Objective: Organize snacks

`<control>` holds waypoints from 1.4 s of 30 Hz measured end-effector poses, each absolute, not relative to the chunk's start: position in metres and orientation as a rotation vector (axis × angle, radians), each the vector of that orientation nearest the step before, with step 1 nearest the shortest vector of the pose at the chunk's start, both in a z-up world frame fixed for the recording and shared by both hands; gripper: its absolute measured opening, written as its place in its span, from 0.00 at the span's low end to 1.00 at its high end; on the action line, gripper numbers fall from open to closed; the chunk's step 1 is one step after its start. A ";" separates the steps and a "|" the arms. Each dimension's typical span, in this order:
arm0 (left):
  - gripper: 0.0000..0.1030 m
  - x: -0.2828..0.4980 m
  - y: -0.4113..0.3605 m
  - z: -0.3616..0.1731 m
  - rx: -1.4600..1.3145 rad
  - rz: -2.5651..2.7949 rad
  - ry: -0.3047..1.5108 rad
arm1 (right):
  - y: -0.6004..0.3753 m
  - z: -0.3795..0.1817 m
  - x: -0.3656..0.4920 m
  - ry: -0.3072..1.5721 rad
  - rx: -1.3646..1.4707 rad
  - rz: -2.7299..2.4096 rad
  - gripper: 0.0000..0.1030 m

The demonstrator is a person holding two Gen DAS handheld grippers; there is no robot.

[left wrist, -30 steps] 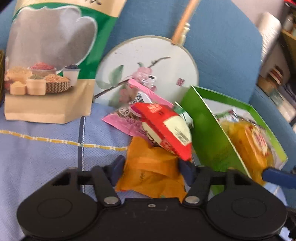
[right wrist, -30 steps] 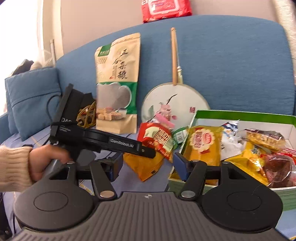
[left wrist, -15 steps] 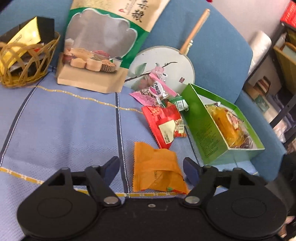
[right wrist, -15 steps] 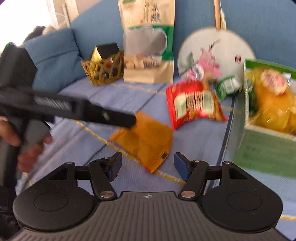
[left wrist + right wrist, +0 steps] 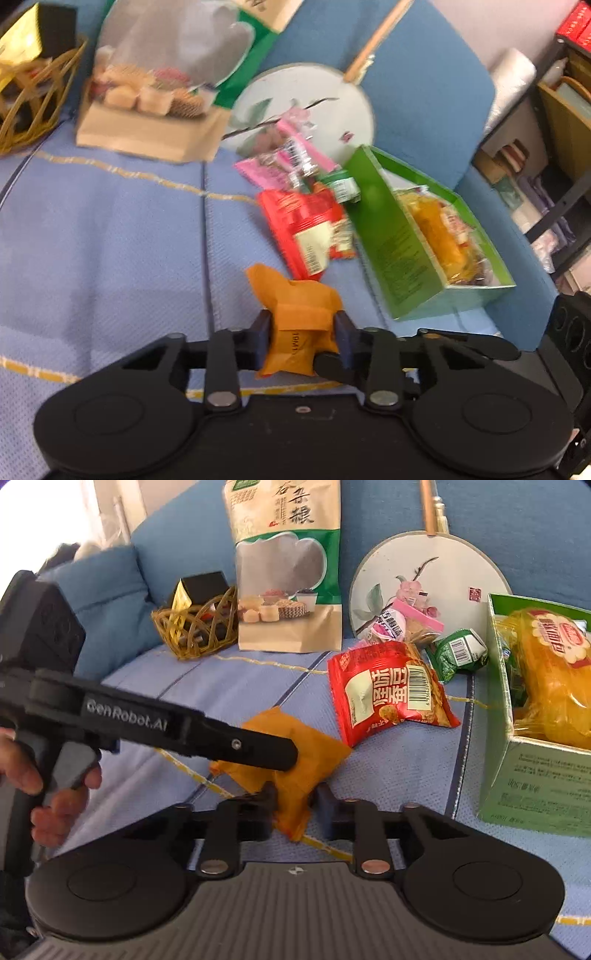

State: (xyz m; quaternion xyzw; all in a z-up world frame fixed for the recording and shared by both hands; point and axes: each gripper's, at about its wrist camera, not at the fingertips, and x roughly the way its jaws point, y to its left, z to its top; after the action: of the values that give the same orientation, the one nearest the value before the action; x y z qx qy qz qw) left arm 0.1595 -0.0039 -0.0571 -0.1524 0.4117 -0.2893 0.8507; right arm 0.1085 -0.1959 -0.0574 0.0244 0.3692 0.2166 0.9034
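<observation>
Both cameras sit just behind their tongs, looking forward and down across a blue sofa seat (image 5: 110, 236) toward its backrest. The left view is close above the orange packet (image 5: 299, 325), the green box (image 5: 399, 258) to its right. The right view looks from further right and shares the packet, box, round fan (image 5: 424, 587) and big pouch (image 5: 288, 572).

Readable markings, right wrist view

"GenRobot.AI" on left claw (image 5: 280, 755) arm; large characters "谷杂粮" on tall kraft pouch (image 5: 286, 568); barcode on red snack packet (image 5: 388, 692); "19M1" on orange packet (image 5: 299, 332).
</observation>
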 end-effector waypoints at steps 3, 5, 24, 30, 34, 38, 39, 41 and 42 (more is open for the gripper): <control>0.29 0.155 -0.012 -0.034 -0.305 -0.637 0.806 | -0.207 -0.036 0.101 0.683 0.062 0.428 0.28; 0.29 0.155 -0.021 -0.016 -0.292 -0.666 0.756 | -0.216 -0.022 0.096 0.622 0.067 0.409 0.27; 0.28 0.200 -0.215 0.040 -0.154 -1.009 0.670 | -0.355 0.031 0.072 0.413 0.150 -0.039 0.27; 0.28 0.212 -0.273 0.029 -0.129 -1.086 0.708 | -0.387 0.025 0.070 0.418 0.153 -0.191 0.27; 0.28 0.217 -0.300 0.022 -0.120 -1.119 0.725 | -0.404 0.021 0.067 0.422 0.162 -0.264 0.27; 0.34 0.222 -0.318 0.012 -0.096 -1.124 0.728 | -0.416 0.014 0.069 0.438 0.172 -0.305 0.27; 0.41 0.223 -0.320 0.009 -0.084 -1.111 0.725 | -0.419 0.010 0.071 0.444 0.177 -0.310 0.28; 1.00 0.224 -0.320 0.005 -0.078 -1.056 0.723 | -0.422 0.001 0.077 0.480 0.170 -0.331 0.42; 1.00 0.223 -0.315 0.005 -0.091 -1.020 0.715 | -0.422 -0.003 0.081 0.518 0.149 -0.341 0.58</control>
State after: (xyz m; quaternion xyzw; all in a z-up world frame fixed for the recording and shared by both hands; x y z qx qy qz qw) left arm 0.2232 -0.3146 0.0048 -0.0428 0.3346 -0.4774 0.8113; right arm 0.0808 -0.4224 -0.0033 0.0734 0.2547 -0.1676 0.9495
